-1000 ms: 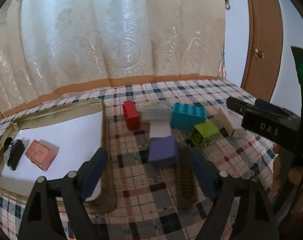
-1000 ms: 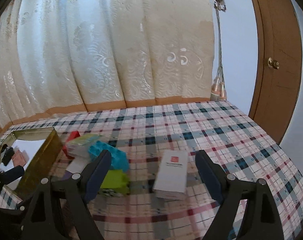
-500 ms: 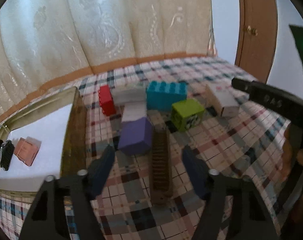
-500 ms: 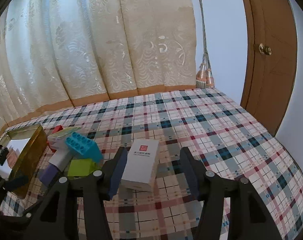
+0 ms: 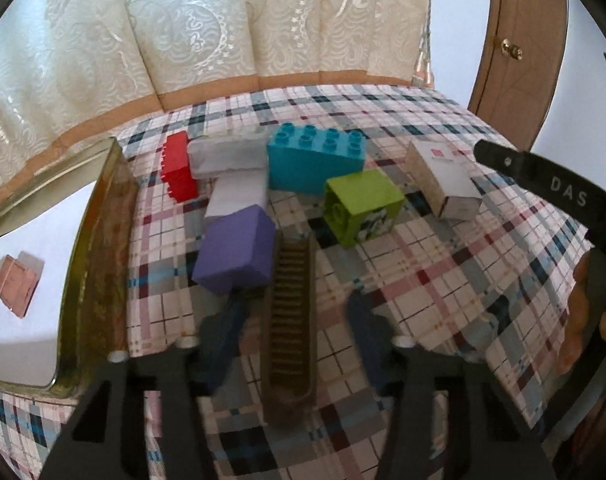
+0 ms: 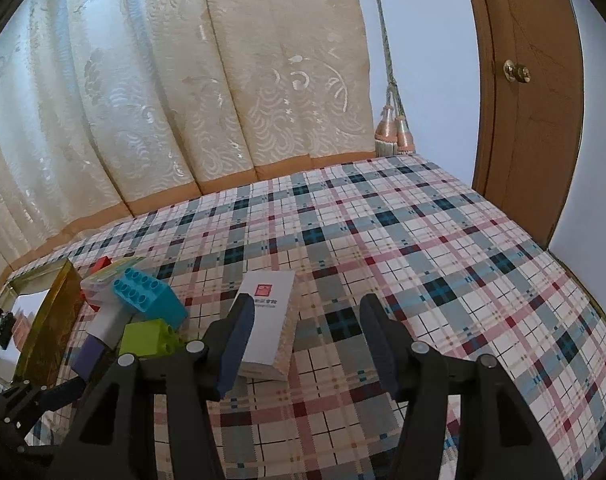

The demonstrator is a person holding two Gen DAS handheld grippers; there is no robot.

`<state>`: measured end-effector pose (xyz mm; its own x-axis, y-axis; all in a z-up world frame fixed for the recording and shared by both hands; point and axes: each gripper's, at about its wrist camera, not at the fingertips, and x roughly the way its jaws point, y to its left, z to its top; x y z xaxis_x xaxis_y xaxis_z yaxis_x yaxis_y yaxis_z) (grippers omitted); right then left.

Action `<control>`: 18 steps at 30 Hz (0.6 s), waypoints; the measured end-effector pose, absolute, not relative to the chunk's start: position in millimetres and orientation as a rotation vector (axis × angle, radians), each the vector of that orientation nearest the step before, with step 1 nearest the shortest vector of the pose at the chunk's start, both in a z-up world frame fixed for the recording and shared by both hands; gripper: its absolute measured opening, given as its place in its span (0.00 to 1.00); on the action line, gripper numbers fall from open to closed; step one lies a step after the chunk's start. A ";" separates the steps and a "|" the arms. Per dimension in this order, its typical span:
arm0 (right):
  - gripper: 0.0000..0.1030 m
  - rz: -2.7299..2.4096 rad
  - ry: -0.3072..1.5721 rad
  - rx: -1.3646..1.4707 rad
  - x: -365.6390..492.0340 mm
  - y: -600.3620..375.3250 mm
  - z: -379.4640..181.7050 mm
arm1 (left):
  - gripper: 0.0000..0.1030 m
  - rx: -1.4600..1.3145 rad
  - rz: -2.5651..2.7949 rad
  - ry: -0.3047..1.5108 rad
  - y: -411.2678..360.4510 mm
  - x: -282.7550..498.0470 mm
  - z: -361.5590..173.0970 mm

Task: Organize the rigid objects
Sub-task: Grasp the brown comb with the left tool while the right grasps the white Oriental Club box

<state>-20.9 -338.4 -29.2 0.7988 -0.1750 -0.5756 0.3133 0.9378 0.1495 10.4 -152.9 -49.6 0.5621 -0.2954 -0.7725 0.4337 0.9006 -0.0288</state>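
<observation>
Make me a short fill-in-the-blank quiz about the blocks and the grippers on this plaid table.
1. The brown comb lies between the open fingers of the ____ gripper.
2. The studded block behind the green block is ____ in colour.
3. The pink card lies inside the ____.
4. The white box sits ahead of the ____ gripper.

Missing words: left; blue; tray; right
</observation>
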 end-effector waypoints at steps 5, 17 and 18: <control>0.56 -0.267 0.598 0.250 -20.1 -339.9 -30.3 | 0.23 0.119 -0.489 0.881 -146.7 13.8 -47.4; 0.56 -0.197 0.668 0.257 -2.4 -331.8 -38.8 | 0.23 0.030 -0.565 0.762 -136.5 2.3 -22.0; 0.56 -0.189 0.681 0.260 1.0 -331.0 -40.3 | 0.23 0.020 -0.565 0.746 -134.3 1.7 -18.5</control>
